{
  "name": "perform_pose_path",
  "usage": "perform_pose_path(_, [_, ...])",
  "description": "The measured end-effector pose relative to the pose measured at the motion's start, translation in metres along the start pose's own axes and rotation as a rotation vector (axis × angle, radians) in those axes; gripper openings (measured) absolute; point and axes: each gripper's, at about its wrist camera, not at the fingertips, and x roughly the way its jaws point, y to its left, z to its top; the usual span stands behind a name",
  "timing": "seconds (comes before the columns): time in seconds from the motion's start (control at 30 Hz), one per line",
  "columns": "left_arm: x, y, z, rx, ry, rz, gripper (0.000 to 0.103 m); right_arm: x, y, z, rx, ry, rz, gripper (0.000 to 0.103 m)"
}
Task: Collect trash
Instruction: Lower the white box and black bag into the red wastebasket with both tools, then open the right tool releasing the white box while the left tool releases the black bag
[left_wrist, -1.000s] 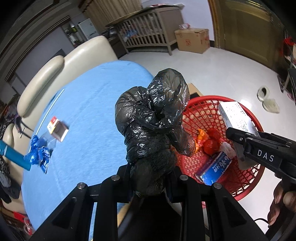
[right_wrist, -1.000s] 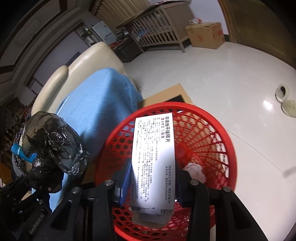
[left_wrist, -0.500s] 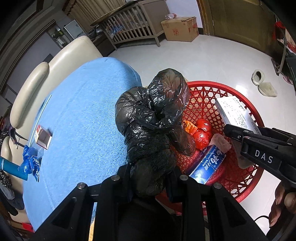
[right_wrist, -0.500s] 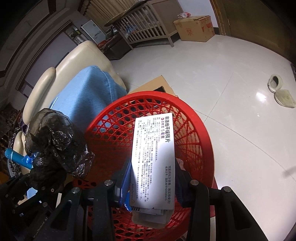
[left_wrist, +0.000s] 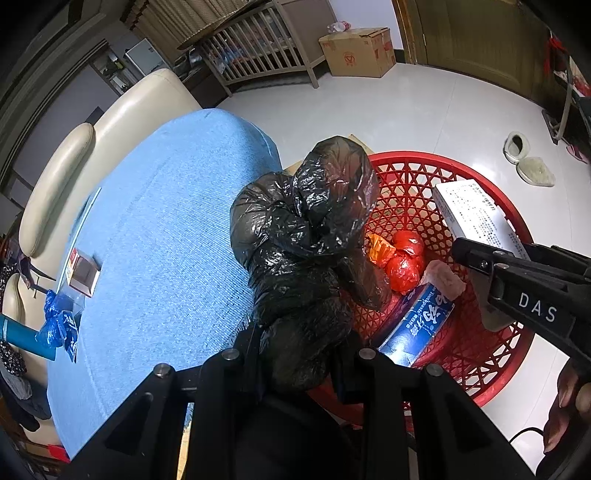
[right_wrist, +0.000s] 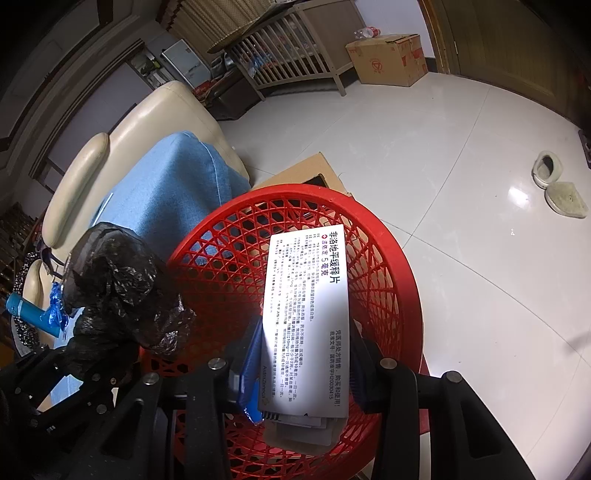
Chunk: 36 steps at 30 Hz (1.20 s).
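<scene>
The left gripper (left_wrist: 301, 347) pinches the lower end of a crumpled black bag (left_wrist: 306, 236), which stands up between its narrow jaws over the near-left rim of the red basket (left_wrist: 491, 192). The right gripper (right_wrist: 306, 369) clamps a white medicine box (right_wrist: 306, 314) lengthwise, above the basket's inside. Only the left wrist view shows the basket's contents: a blue toothpaste box (left_wrist: 417, 321) marked "Toothpaste" and a red wad (left_wrist: 406, 258). The right gripper's side reads "DAS"; the medicine box bears Chinese print and "AstraZeneca".
</scene>
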Motion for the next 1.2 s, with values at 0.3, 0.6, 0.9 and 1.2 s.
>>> perform_pose_path(0.3, [0.002,-0.002,0.0,0.005,0.004,-0.001,0.029,0.0,0.0,0.0,0.001,0.0,0.0,0.043])
perform_pose_path(0.6, [0.004,-0.003,0.001,0.004,0.018,-0.006,0.031,-0.003,-0.001,0.002,0.008,-0.003,-0.004,0.046])
perform_pose_path(0.9, [-0.009,0.0,0.003,-0.008,-0.013,-0.023,0.062,-0.006,-0.003,0.007,0.026,-0.008,-0.01,0.056])
perform_pose_path(1.2, [-0.037,0.038,-0.005,-0.083,-0.071,-0.025,0.062,-0.008,0.003,0.01,0.022,-0.023,-0.026,0.066])
